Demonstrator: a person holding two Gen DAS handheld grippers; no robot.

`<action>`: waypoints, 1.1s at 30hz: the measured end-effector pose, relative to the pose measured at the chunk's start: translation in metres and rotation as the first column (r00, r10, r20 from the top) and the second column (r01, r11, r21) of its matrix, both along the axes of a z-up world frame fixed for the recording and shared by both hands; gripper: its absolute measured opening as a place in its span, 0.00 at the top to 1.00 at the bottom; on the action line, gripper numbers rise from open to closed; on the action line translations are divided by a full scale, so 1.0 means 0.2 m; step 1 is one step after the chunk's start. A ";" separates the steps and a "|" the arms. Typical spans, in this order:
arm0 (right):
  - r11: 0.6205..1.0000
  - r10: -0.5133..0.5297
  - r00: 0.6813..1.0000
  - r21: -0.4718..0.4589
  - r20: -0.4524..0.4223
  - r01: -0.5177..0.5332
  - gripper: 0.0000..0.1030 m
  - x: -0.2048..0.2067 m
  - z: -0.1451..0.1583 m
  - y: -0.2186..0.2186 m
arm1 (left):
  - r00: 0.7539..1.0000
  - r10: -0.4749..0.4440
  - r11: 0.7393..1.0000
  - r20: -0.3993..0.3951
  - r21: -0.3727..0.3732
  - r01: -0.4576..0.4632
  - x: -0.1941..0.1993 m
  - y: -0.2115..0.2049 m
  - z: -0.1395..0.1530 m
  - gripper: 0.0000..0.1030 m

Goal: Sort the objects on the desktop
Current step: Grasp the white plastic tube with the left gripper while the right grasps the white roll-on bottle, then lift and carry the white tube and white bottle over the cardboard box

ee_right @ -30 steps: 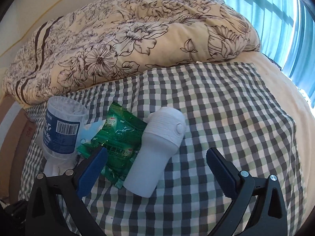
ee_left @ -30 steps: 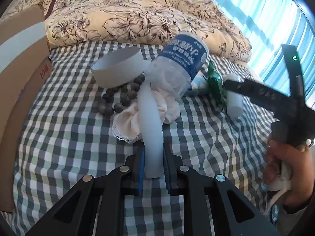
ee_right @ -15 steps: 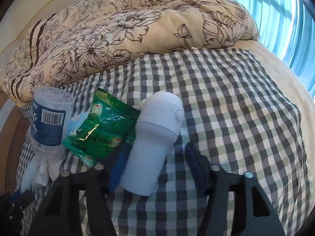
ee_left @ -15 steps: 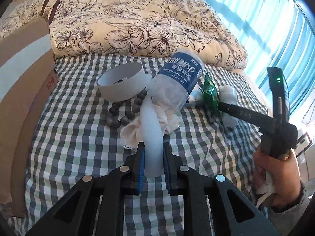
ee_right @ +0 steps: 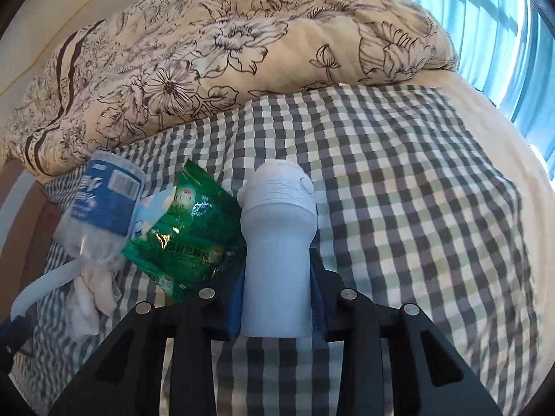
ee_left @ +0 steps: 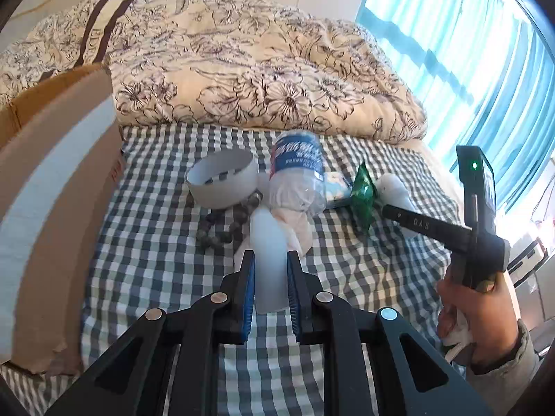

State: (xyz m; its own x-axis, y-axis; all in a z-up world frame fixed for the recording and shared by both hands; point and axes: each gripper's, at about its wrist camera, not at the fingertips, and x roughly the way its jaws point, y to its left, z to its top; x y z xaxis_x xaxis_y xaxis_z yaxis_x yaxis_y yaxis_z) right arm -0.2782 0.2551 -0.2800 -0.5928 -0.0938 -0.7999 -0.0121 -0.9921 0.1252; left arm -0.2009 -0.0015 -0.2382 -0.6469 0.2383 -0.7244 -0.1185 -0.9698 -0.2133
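White flask (ee_right: 277,263) beside the green packet (ee_right: 187,228) sits clamped in the right gripper (ee_right: 277,298); left gripper (ee_left: 270,287) pinches a translucent white strip (ee_left: 267,260).

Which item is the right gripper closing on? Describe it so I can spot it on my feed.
Start at the checked sheet below the floral quilt. On it lies a pile; at its right edge is the pale blue-grey cylindrical bottle with a ribbed white cap, between the right gripper fingers. Unlike the crinkled green packet beside it, it is smooth and rigid.
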 end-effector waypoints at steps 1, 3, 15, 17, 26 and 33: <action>1.000 0.001 1.000 -0.002 -0.002 -0.001 0.69 0.02 0.01 0.00 | 1.000 0.001 1.000 -0.006 0.000 -0.001 0.02 0.00 0.02 0.83; 1.000 -0.002 1.000 -0.005 -0.009 0.002 0.69 0.06 0.04 0.00 | 1.000 0.005 1.000 -0.018 0.001 -0.005 0.05 -0.01 0.06 0.83; 0.997 -0.033 0.996 -0.067 -0.078 0.028 0.69 0.32 0.24 0.04 | 0.993 0.024 1.000 -0.116 0.003 -0.023 0.21 -0.07 0.33 0.83; 0.997 -0.038 0.995 -0.073 -0.091 0.031 0.69 0.36 0.29 0.05 | 0.992 0.025 1.000 -0.127 0.007 -0.024 0.24 -0.08 0.36 0.83; 0.996 -0.023 0.989 -0.091 -0.144 0.010 0.69 0.53 0.45 0.01 | 0.982 0.032 0.999 -0.185 0.008 -0.031 0.39 -0.10 0.52 0.83; 0.996 0.010 0.979 -0.089 -0.204 -0.028 0.69 0.68 0.61 -0.05 | 0.974 0.041 0.999 -0.224 0.012 -0.040 0.51 -0.13 0.64 0.83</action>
